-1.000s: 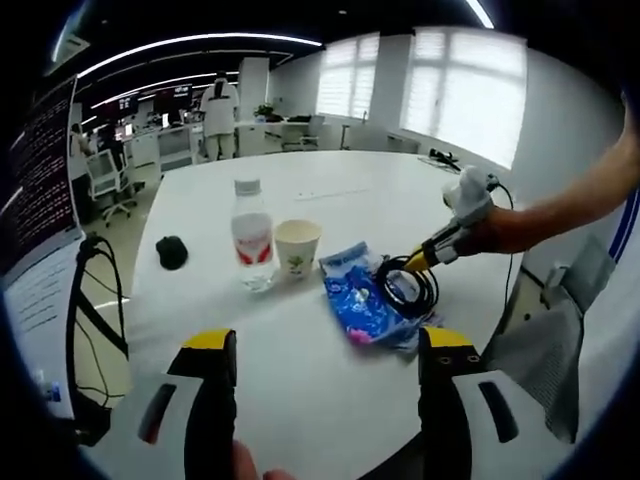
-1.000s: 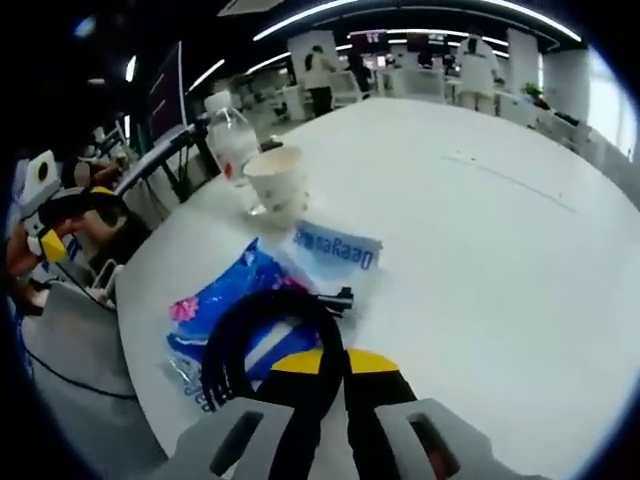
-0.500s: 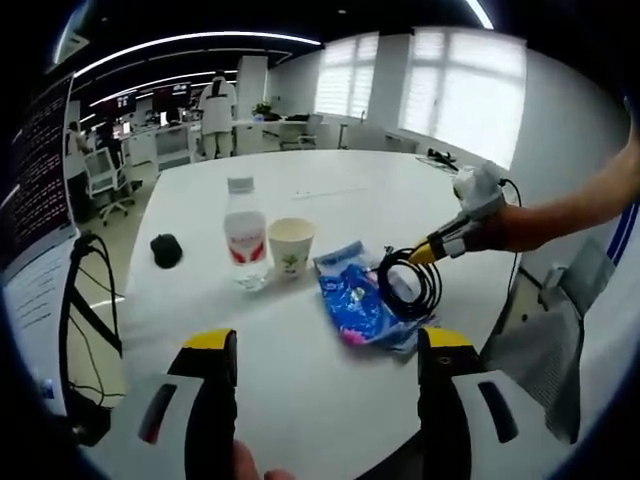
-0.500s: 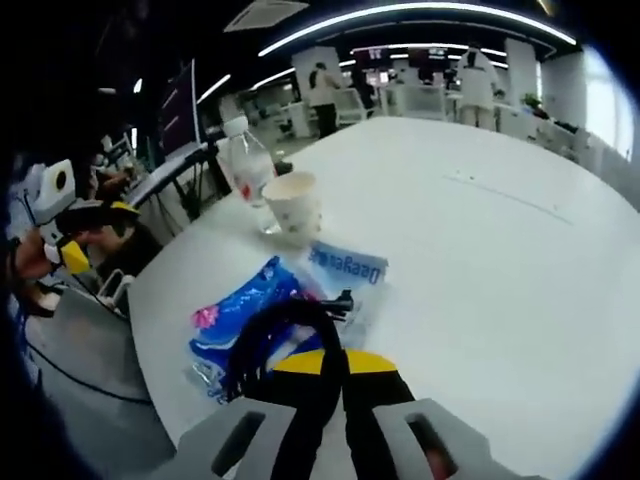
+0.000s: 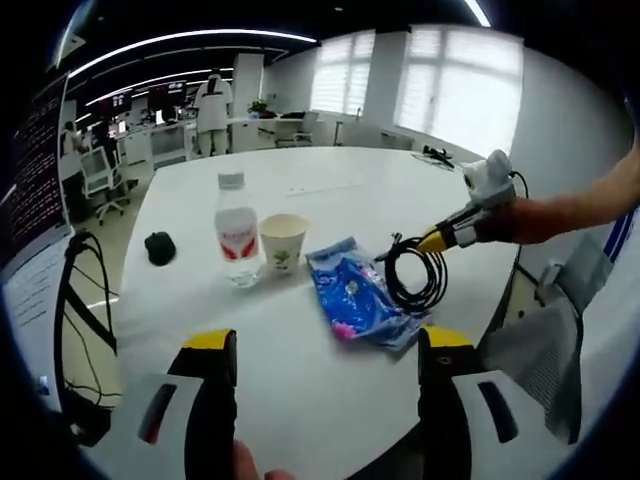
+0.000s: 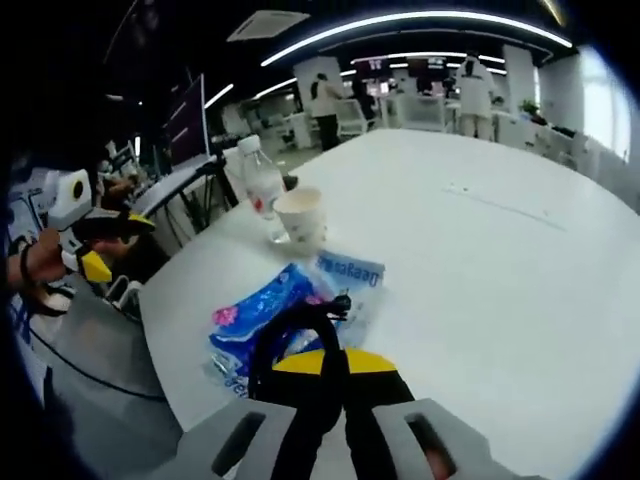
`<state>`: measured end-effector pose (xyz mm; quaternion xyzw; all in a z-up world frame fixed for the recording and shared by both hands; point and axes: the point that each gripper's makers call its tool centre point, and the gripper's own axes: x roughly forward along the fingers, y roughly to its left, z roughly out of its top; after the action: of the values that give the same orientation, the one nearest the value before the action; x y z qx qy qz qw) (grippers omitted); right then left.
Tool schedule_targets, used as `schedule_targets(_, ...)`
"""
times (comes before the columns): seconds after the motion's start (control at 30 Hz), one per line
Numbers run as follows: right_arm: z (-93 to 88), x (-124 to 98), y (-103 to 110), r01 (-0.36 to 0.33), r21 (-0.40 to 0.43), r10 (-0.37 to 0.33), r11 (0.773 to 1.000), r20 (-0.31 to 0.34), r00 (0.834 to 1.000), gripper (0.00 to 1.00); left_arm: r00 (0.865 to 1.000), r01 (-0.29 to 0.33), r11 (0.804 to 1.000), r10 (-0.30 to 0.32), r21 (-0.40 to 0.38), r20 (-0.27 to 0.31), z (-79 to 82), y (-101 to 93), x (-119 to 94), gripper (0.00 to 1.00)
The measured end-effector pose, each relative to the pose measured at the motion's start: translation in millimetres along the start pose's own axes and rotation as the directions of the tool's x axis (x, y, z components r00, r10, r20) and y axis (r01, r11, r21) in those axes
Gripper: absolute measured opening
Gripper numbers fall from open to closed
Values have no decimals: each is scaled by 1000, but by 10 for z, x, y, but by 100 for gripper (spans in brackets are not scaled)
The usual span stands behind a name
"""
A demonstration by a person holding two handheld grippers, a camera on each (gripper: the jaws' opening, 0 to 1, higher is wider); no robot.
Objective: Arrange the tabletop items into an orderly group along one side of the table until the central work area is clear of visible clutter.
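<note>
The right hand-held gripper [image 6: 335,365] is clenched on a coiled black cable [image 5: 415,275], which hangs above the white surface [image 5: 330,200] beside a blue packet [image 5: 355,300]. The left hand-held gripper [image 5: 325,345] hovers released near the surface's edge, jaws spread with nothing between them. A bottle [image 5: 237,230] and paper cup [image 5: 282,243] stand just beside each other, near the packet. A small black object [image 5: 159,247] lies apart from the bottle.

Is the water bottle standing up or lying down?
Standing up. The water bottle rests on its base on the table, cap on top, beside the paper cup.
</note>
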<state>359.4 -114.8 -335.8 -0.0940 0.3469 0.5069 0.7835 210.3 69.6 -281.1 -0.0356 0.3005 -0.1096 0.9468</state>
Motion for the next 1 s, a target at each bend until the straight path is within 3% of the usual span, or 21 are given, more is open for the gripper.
schedule_targets(0.13,-7,-113,-39,10,8,-10,1000,19,1000,1,1000,5,1000,-5,1,-5,-6,-42,-5,75)
schedule_targets(0.53,125,-399,-418,72,73,-78,995,90,993,1,1000,19,1000,-19,3,-2,-2,-103,15,75)
schedule_targets(0.73,114,-461,-523,99,90,-107,991,90,990,1,1000,26,1000,-26,6,-2,14,-132,36,75)
schedule_targets(1.0,125,-642,-916,158,160,-177,974,107,978,1,1000,29,1000,-29,6,-4,15,-121,50,75)
